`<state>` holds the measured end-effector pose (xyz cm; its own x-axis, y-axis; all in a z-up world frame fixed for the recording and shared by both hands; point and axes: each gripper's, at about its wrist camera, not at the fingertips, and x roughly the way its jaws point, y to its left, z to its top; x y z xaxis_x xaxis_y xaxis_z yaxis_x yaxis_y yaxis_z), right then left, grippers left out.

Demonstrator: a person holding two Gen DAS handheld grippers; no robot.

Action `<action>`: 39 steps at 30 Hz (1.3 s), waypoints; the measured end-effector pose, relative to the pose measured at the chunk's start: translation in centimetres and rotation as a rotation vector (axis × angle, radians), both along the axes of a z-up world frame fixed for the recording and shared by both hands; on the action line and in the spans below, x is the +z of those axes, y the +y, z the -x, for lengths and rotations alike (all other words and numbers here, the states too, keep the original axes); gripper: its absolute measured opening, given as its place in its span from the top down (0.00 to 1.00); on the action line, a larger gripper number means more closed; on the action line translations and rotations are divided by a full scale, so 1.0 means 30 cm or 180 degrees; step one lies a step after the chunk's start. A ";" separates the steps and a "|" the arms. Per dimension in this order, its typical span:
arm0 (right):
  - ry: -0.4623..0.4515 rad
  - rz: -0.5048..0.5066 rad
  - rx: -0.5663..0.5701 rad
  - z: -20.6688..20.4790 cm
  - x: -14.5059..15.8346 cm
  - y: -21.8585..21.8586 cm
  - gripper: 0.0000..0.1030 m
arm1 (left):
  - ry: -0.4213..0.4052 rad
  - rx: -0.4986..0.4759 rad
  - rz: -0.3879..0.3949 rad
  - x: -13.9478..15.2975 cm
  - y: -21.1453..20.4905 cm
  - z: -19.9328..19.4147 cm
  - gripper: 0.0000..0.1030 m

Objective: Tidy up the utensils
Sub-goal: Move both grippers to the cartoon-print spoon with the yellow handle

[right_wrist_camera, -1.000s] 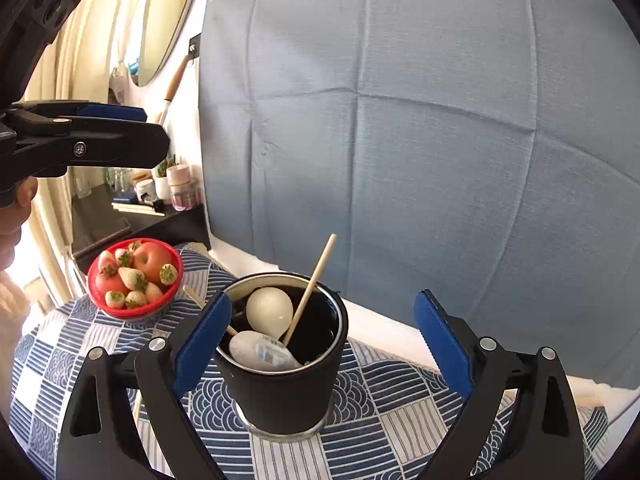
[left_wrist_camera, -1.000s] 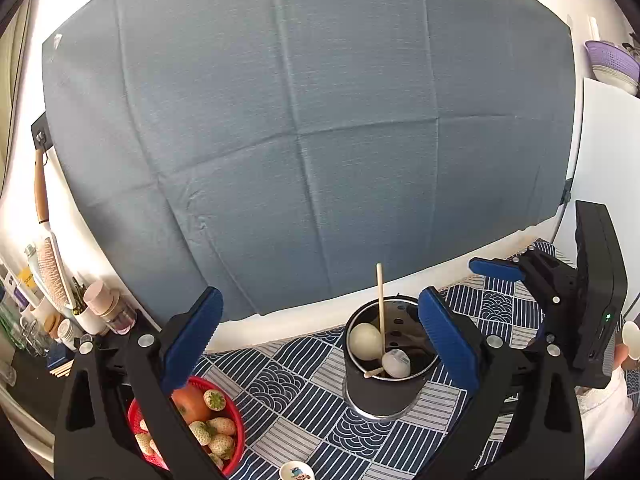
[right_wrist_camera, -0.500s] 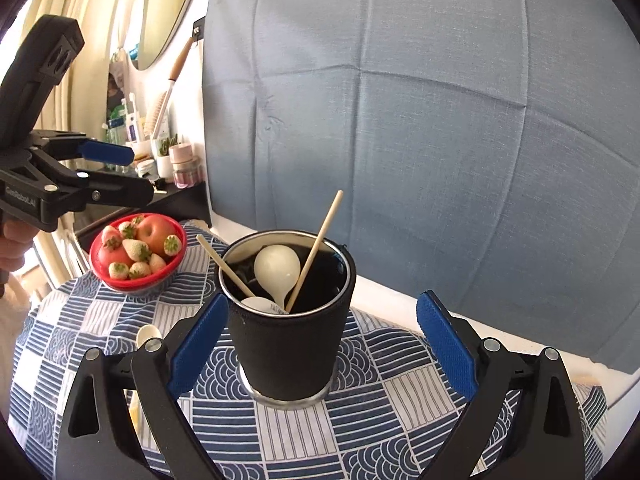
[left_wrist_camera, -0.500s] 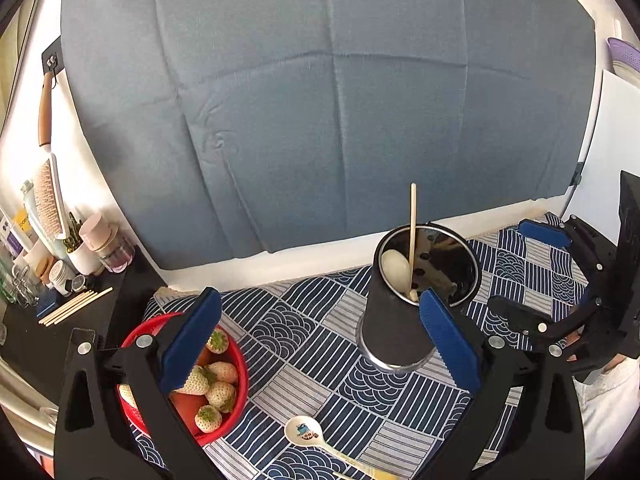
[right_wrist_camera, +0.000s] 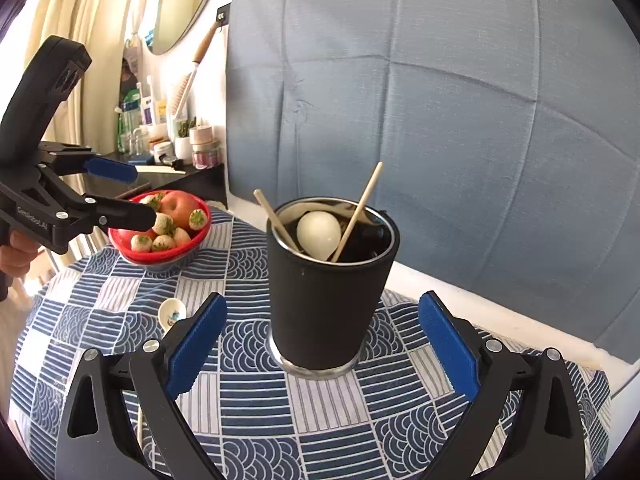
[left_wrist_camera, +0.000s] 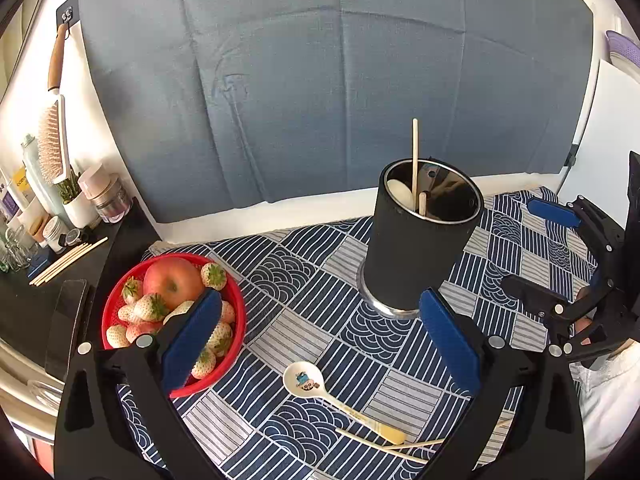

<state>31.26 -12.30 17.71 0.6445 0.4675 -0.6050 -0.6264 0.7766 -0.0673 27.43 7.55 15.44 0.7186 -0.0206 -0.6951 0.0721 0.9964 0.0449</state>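
Observation:
A black utensil cup [left_wrist_camera: 420, 236] [right_wrist_camera: 328, 292] stands on the patterned cloth, holding a white spoon [right_wrist_camera: 319, 234] and two chopsticks [right_wrist_camera: 358, 210]. A white ceramic spoon [left_wrist_camera: 306, 380] [right_wrist_camera: 172, 312] with a cartoon print lies on the cloth, with two loose chopsticks [left_wrist_camera: 384, 446] beside its handle. My left gripper [left_wrist_camera: 320, 348] is open and empty, above the lying spoon. My right gripper [right_wrist_camera: 322, 344] is open and empty, its fingers on either side of the cup's base without touching it.
A red bowl [left_wrist_camera: 224, 360] [right_wrist_camera: 160, 256] of strawberries and an apple sits at the cloth's left. A dark side shelf [left_wrist_camera: 52, 264] holds jars, bottles and more chopsticks. A grey cloth backdrop [left_wrist_camera: 340, 80] hangs behind. The right gripper shows in the left view [left_wrist_camera: 568, 264].
My left gripper has pulled back and tilted down, bringing the lying spoon and loose chopsticks into view. My right gripper has lowered and drawn back slightly from the cup.

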 end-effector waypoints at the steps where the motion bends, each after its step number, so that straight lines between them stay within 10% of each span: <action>1: 0.0007 0.0012 0.0021 0.010 -0.006 0.008 0.10 | 0.0019 0.0020 -0.0015 -0.009 0.004 0.007 0.06; 39: 0.0369 0.0494 0.0459 0.204 -0.274 0.188 0.10 | 0.0694 -0.0008 0.0256 -0.396 0.131 0.120 0.06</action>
<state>25.15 -6.67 9.47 0.4999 0.4452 -0.7428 -0.7406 0.6644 -0.1002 23.83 11.49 3.56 0.5516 -0.0840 -0.8299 0.0740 0.9959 -0.0516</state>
